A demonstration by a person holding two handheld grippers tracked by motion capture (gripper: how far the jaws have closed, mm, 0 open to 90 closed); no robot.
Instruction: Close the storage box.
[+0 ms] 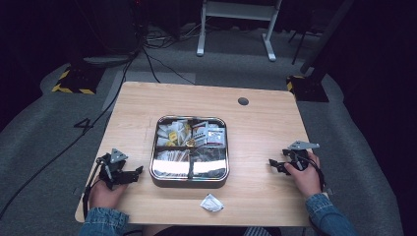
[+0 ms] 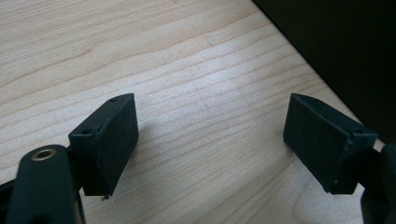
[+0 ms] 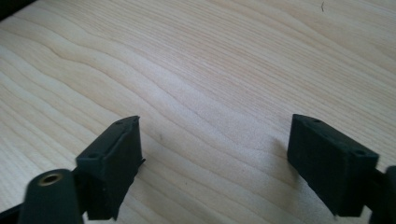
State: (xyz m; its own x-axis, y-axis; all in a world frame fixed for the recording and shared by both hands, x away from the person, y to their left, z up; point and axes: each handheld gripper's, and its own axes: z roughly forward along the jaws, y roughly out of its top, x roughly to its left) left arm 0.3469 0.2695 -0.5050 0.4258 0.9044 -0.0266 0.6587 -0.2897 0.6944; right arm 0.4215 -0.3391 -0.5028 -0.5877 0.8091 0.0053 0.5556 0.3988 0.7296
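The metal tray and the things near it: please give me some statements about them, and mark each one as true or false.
1. The metal tray is divided into compartments that hold small packets. True.
2. A white packet lies on the table outside the tray, near the front edge. True.
3. The left gripper is shut on a packet. False: its jaws stand open with bare wood between them.
4. The right gripper reaches into the tray. False: it rests on the table to the right of the tray, jaws open.
5. The tray stands at the far right corner of the table. False: it is about in the middle.
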